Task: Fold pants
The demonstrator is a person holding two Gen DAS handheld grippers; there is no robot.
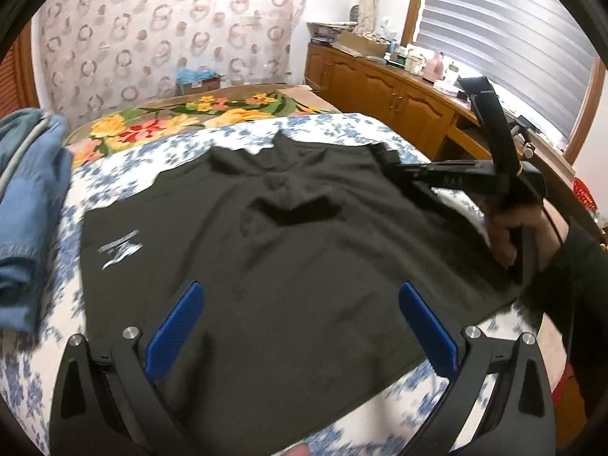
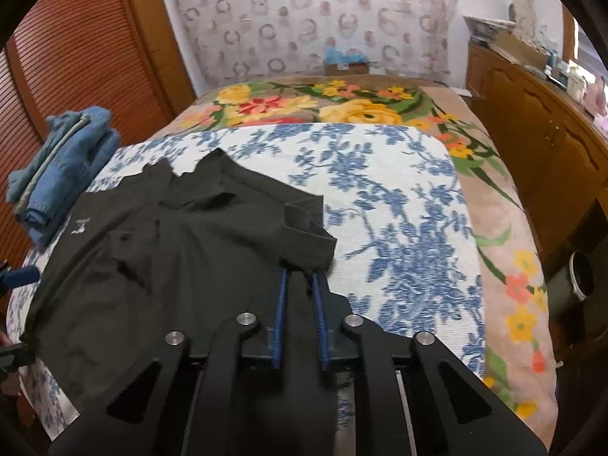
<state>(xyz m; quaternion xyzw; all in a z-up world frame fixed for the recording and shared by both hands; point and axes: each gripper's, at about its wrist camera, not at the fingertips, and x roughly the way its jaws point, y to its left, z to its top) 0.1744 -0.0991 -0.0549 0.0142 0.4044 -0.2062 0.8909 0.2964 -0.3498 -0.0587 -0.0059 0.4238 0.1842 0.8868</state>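
The bed (image 2: 399,190) carried everything, under a blue-flowered white cover, and I took the dark pants (image 1: 266,247) as my landmark for the rest. They lay spread across the near part of that cover, mostly flat but rumpled, with a small pale logo (image 1: 121,252) on the side toward the blue garments. Judging by the broad squarish patch they made, with one layer showing a doubled edge at the far right corner, I reckoned a first fold was probably in, though I could not tell which end was waistband and which hem. They were far from a tidy packet: at least one more fold and a smoothing of the creases near the middle seemed left to do. Beside the pants, off their logo edge, sat a stack of folded blue garments (image 2: 64,163), apart from the dark cloth and, as I read it, already finished. My left tool (image 1: 300,326) hung over the near edge of the pants with its blue pads well apart and nothing between them. My right tool (image 2: 300,277) was at the pants' far right corner, its pads drawn close together with the tips tucked under the cloth edge, so it looked pinched on that corner, ready, I judged, to carry it across.
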